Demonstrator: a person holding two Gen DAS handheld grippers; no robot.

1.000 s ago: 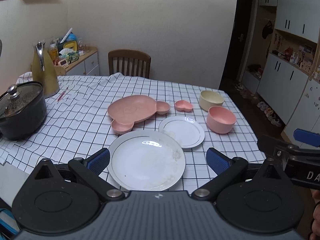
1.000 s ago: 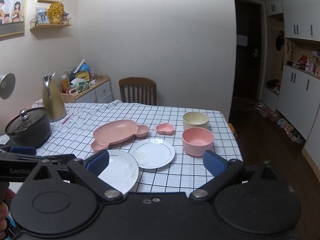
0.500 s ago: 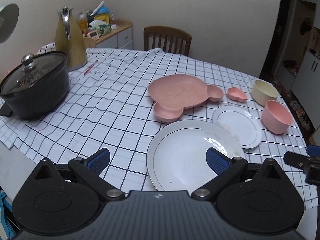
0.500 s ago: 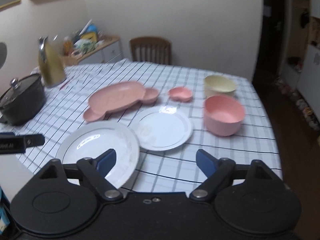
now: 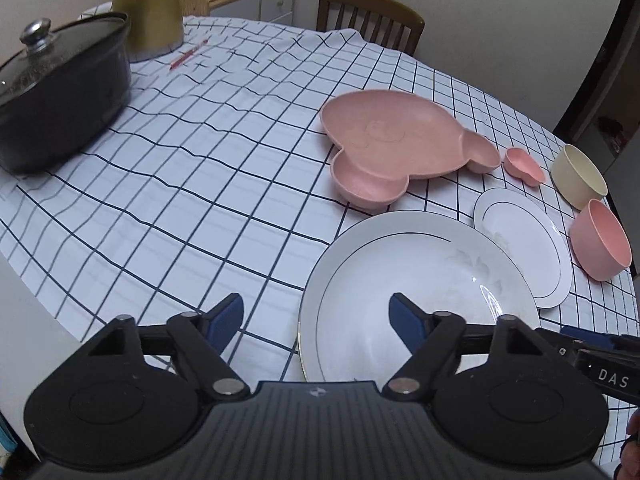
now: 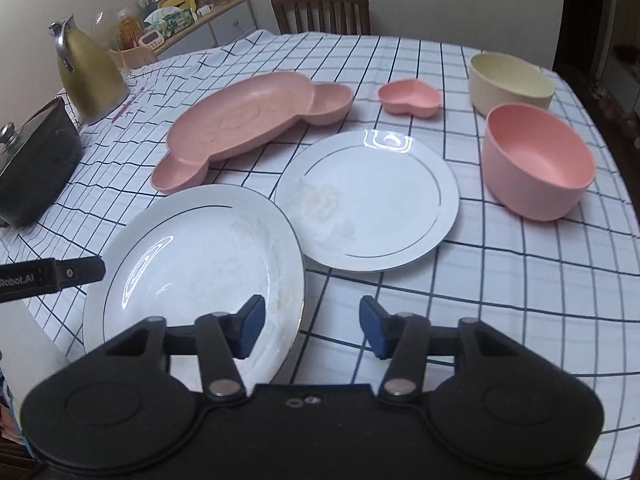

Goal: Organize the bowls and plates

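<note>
White big plate [image 6: 192, 264] overhangs near tabletop edge. Your left tongs [image 5: 316, 322] and right tongs [image 6: 312, 326], both spread, empty, just been closing astride rim: uneven pinch could tip it off.

large white plate [image 6: 192, 256]: glazed ceramic, glossy, thin dark rim line. small white plate [image 6: 368, 200]: same glaze, mirror glare. pink divided tray [image 6: 248, 120], pink bowl [image 6: 536, 160], cream bowl [image 6: 510, 82], heart dish [image 6: 410, 98]: matt, faintly speckled plastic look. tablecloth [image 5: 200, 160]: thin checked cloth, creased. pot [image 5: 60, 92]: dark matt body, glass lid, shiny metal knob. chair [image 5: 370, 16]: brown wood. jug [image 6: 90, 76]: gold satin body, chrome handle.
</note>
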